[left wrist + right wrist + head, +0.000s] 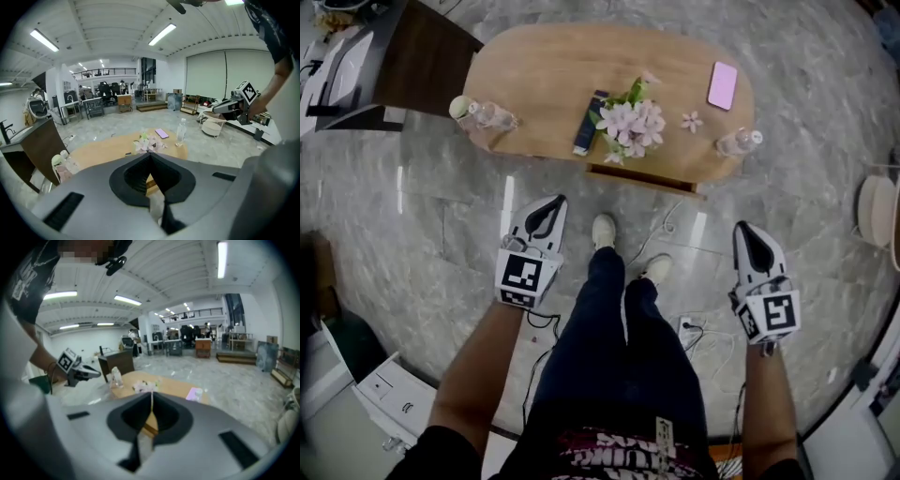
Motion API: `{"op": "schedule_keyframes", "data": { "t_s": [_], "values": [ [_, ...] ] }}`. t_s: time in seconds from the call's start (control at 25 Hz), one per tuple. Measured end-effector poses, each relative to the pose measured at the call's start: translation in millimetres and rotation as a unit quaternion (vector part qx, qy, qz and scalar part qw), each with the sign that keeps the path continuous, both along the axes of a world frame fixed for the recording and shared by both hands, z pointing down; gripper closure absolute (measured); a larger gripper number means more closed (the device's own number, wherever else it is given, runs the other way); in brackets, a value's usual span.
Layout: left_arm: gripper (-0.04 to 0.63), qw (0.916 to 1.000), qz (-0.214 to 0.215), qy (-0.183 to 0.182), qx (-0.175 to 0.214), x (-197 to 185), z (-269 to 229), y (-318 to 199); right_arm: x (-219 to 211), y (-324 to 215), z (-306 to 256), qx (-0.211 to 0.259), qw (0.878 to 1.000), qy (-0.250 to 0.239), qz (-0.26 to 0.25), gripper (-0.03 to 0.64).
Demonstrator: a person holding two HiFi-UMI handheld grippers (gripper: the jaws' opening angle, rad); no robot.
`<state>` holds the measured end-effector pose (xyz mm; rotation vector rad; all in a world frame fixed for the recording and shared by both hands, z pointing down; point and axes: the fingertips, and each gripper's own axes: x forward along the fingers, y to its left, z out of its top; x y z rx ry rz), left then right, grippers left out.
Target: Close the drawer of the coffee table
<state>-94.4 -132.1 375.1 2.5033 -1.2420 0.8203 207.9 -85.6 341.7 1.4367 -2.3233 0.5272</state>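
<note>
The oval wooden coffee table (534, 66) stands ahead of me, and its drawer (645, 180) sticks out a little from the near edge. Both grippers hang in the air short of the table, touching nothing. My left gripper (557, 201) is shut and empty, left of my legs. To their right, my right gripper (739, 228) is also shut and empty. In the left gripper view the closed jaws of the left gripper (150, 155) point at the table (108, 147). The right gripper (151, 394) points at the table (173, 386) too, with a sliver of drawer front (150, 426) below its jaws.
On the tabletop lie a flower bunch (630, 122), a pink phone (723, 84), a dark box (590, 122) and two bottles (486, 115) (739, 142). A dark cabinet (422, 56) stands at far left, a white stool (877, 211) at right. Cables and a power strip (689, 328) lie by my feet.
</note>
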Motion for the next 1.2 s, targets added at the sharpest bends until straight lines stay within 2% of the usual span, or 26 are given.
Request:
{"op": "schedule_keyframes", "data": {
  "t_s": [0.16, 0.36, 0.44, 0.52, 0.6, 0.8, 0.96, 1.04, 1.12, 1.2],
  "values": [
    [0.572, 0.9982, 0.05, -0.015, -0.028, 5, 69, -16, -14, -10, 69, -0.034, 0.998, 0.035, -0.027, 0.581],
    [0.566, 0.9892, 0.113, -0.061, -0.071, 6, 160, -30, -32, -24, 151, -0.062, 0.993, 0.082, -0.065, 0.581],
    [0.483, 0.9818, 0.139, -0.084, -0.099, 2, 200, -28, -34, -22, 187, -0.082, 0.987, 0.113, -0.084, 0.58],
    [0.437, 0.9732, 0.161, -0.107, -0.124, -3, 238, -29, -33, -19, 223, -0.109, 0.976, 0.152, -0.109, 0.57],
    [0.408, 0.9633, 0.186, -0.136, -0.138, -9, 273, -31, -32, -15, 258, -0.137, 0.964, 0.183, -0.138, 0.448],
    [0.368, 0.939, 0.252, -0.183, -0.145, -3, 327, -31, -13, -10, 322, -0.175, 0.936, 0.244, -0.183, 0.425],
    [0.365, 0.9208, 0.291, -0.22, -0.138, 3, 349, -23, 4, -5, 364, -0.208, 0.901, 0.3, -0.235, 0.417],
    [0.365, 0.9158, 0.3, -0.239, -0.119, 7, 354, -22, 9, 0, 379, -0.219, 0.885, 0.319, -0.26, 0.417],
    [0.37, 0.9143, 0.3, -0.253, -0.099, 8, 355, -24, 9, 1, 387, -0.217, 0.874, 0.335, -0.278, 0.417],
    [0.43, 0.9144, 0.295, -0.263, -0.086, 5, 355, -28, 7, -2, 392, -0.209, 0.869, 0.344, -0.287, 0.426]
  ]
}}
